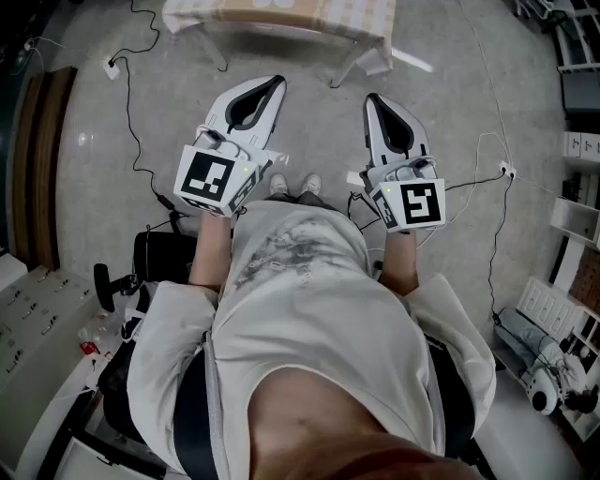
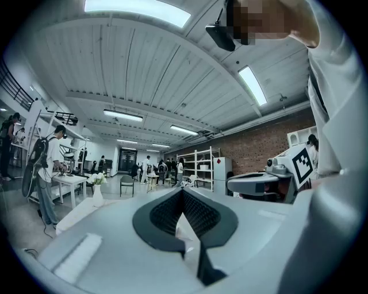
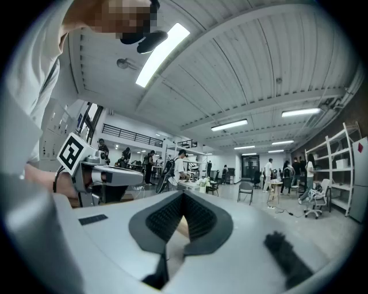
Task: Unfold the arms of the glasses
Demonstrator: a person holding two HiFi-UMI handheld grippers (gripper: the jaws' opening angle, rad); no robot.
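Note:
No glasses show in any view. In the head view a person stands and holds both grippers out level at waist height, above the floor. My left gripper (image 1: 274, 84) has its jaws together with nothing between them; in its own view the ribbed pads (image 2: 198, 212) meet at the tip (image 2: 183, 190). My right gripper (image 1: 371, 99) is likewise shut and empty, its tip (image 3: 184, 196) closed in the right gripper view. The two grippers run side by side, and each shows in the other's view: the right gripper (image 2: 267, 182) and the left gripper (image 3: 106, 175).
A table with a checked cloth (image 1: 366, 21) stands just ahead of the grippers. Cables (image 1: 131, 122) and a power strip (image 1: 507, 171) lie on the grey floor. Benches and equipment (image 1: 553, 375) flank the person. Farther off are a vase of flowers (image 2: 96, 188), shelves (image 2: 198, 167), chairs and several people.

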